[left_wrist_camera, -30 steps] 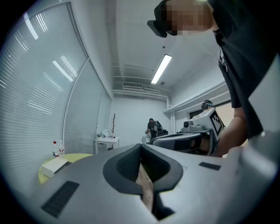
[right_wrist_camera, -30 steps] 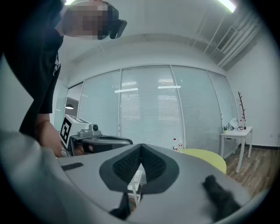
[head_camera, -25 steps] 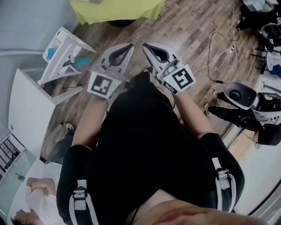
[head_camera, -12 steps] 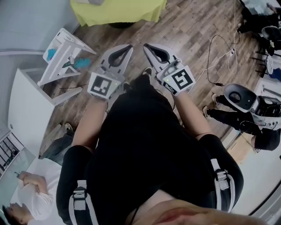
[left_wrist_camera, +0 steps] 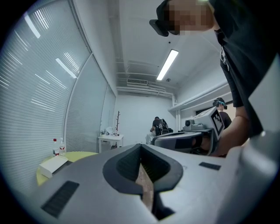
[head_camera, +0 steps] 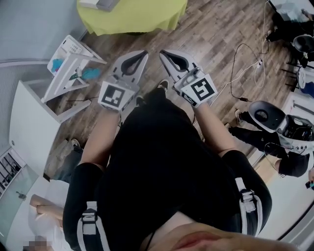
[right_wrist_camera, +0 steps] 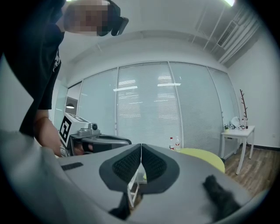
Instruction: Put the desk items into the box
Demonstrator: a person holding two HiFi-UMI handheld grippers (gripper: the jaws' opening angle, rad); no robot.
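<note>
Holding both tools out level in front of the body, the person stands over a brown wood-plank floor (head_camera: 216, 34). The left gripper (head_camera: 143, 52) has its grey jaws pressed together at the tips, and its own view shows the dark ribbed pads meeting along a single seam with nothing caught between them (left_wrist_camera: 141, 146). The right gripper (head_camera: 163, 51) is likewise fully closed and empty, its pads touching tip to tip (right_wrist_camera: 141, 145). The two pairs of jaws point the same way and sit just beside each other, tips apart.

Beyond the jaw tips, ahead and a little to the left of the left jaws, stands a round lime-green table (head_camera: 142, 14). On it lies a flat white box (left_wrist_camera: 52, 165), low and to the left of the left jaws, well apart from both grippers. Two small clear bottles with red caps (left_wrist_camera: 58, 148) stand upright near that box; from the right gripper they show just above and to the right of the jaw tips (right_wrist_camera: 174, 143).

A white slatted rack (head_camera: 68, 63) lies tilted on the floor to the left of the left jaws.
</note>
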